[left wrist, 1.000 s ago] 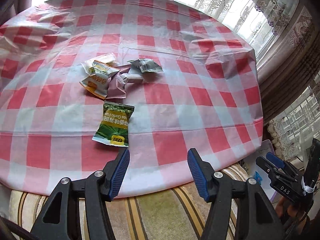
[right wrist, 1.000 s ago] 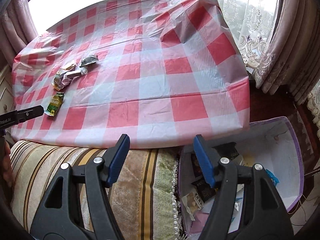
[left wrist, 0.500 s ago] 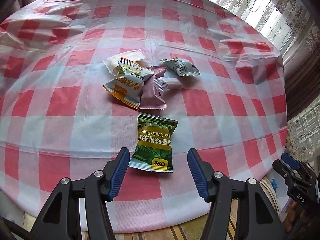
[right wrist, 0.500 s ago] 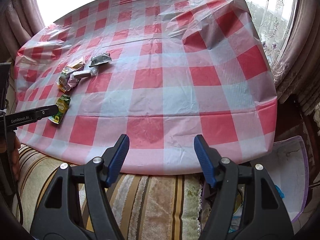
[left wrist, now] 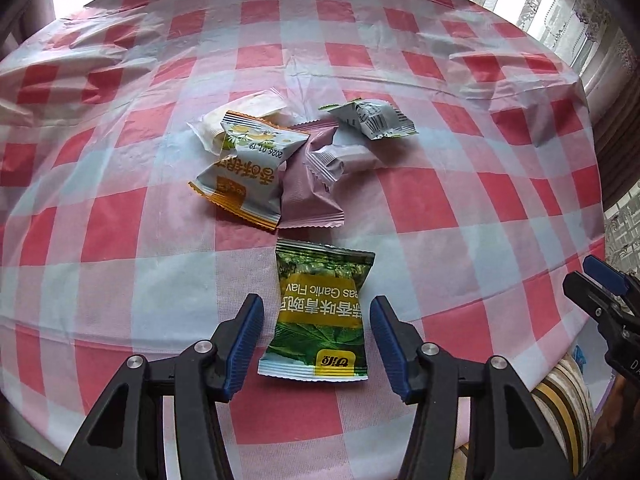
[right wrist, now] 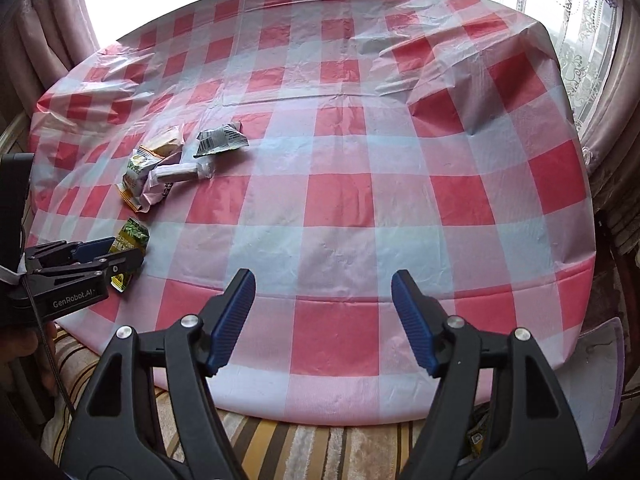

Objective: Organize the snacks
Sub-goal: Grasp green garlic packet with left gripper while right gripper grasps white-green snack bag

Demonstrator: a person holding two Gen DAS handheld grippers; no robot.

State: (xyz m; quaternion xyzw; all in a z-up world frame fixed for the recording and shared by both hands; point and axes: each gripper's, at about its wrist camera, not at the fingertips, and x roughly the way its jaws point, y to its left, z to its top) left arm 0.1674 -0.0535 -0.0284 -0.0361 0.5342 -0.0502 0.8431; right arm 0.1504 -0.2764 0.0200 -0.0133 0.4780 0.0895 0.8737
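A green snack packet (left wrist: 320, 312) lies flat on the red-and-white checked tablecloth (left wrist: 440, 184). My left gripper (left wrist: 316, 340) is open, with its blue pads on either side of the packet's near half, not closed on it. Behind it lies a small heap: a yellow-and-white packet (left wrist: 248, 168), a mauve packet (left wrist: 308, 188), a cream packet (left wrist: 240, 114) and a grey-white packet (left wrist: 372, 120). My right gripper (right wrist: 322, 320) is open and empty over the table's near edge. In its view the left gripper (right wrist: 84, 260) and the green packet (right wrist: 130, 236) are far left.
A striped cushion (right wrist: 300, 448) runs under the table's near edge. The corner of a purple-rimmed box (right wrist: 600, 380) shows at the lower right of the right wrist view. Lace curtains (right wrist: 580, 40) hang behind the table.
My left gripper has moved forward over the table until its open fingers flank the green packet. My right gripper has swung left and forward, so the box has slid almost out of view.
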